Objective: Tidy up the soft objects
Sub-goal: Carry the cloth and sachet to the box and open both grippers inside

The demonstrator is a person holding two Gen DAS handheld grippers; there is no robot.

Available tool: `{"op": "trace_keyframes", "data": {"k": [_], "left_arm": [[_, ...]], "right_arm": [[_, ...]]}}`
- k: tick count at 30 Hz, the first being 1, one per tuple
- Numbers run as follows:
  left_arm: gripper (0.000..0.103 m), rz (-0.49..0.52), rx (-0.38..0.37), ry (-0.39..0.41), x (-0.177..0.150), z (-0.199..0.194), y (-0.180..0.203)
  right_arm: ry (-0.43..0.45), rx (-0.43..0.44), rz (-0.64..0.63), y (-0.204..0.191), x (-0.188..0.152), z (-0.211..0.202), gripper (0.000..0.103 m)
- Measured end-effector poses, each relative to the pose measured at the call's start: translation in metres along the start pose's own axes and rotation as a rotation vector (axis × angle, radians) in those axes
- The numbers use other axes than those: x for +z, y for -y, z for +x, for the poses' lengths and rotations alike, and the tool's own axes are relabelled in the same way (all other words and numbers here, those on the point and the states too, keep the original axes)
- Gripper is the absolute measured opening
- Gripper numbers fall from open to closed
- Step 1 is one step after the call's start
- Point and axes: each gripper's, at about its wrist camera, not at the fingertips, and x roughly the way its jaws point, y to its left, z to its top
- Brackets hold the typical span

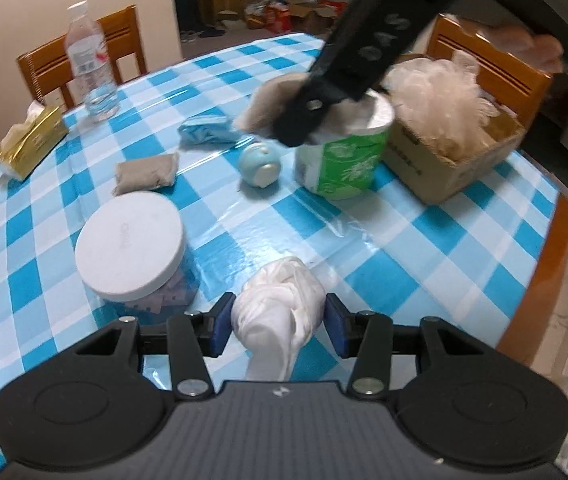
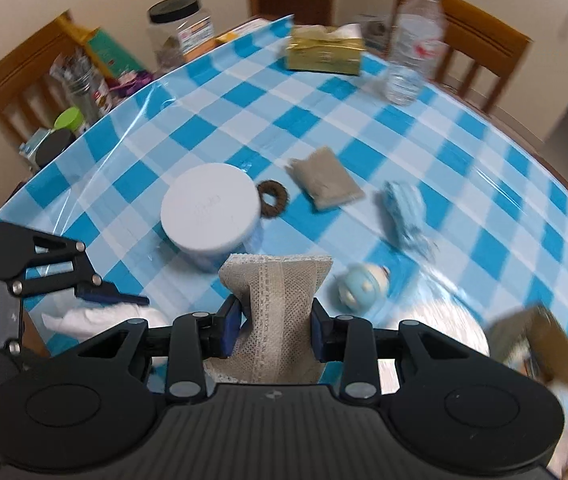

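Observation:
My left gripper (image 1: 278, 326) is shut on a white knotted cloth (image 1: 280, 304) low over the table's near edge. My right gripper (image 2: 276, 330) is shut on a beige lace-trimmed cloth (image 2: 276, 300); in the left wrist view that gripper (image 1: 304, 120) hangs above the green-and-white paper roll (image 1: 340, 160) with the beige cloth (image 1: 268, 104). A cardboard box (image 1: 444, 160) holding a pale mesh puff (image 1: 440, 100) stands at the right. A grey-brown pouch (image 1: 146, 172), a blue crumpled cloth (image 1: 204, 132) and a small blue plush toy (image 1: 260, 166) lie on the checked table (image 1: 424, 264).
A white-lidded jar (image 1: 132, 244) stands left of my left gripper. A brown ring (image 2: 272, 198) lies beside it. A water bottle (image 1: 88, 64) and gold tissue pack (image 1: 30, 142) sit at the far left. Wooden chairs (image 1: 84, 56) surround the table. Jars (image 2: 178, 28) crowd another edge.

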Motion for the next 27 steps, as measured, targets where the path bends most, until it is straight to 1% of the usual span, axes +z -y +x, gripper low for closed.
{"op": "trace_keyframes", "data": {"k": [2,4,8,11,20,27], "left_arm": [[0.047,0.027,-0.016,0.000,0.003,-0.005,0.004],[0.047,0.053,-0.016,0.003,0.007,-0.009,0.009],[0.047,0.084,-0.024,0.014,0.021,-0.012,0.023],[0.047,0.091,-0.025,0.019,0.034,-0.009,0.037],[0.047,0.127,-0.094,0.054,0.080,0.011,0.097],[0.047,0.157,-0.132,0.094,0.111,0.027,0.134]], "right_arm": [[0.015,-0.018,0.041,0.006,-0.015,-0.014,0.040],[0.034,-0.028,0.076,0.012,-0.032,-0.027,0.040],[0.052,-0.043,0.136,0.029,-0.064,-0.042,0.040],[0.045,-0.061,0.171,0.048,-0.089,-0.052,0.040],[0.031,-0.150,0.286,0.109,-0.158,-0.090,0.040],[0.010,-0.201,0.370,0.150,-0.204,-0.105,0.040]]}}
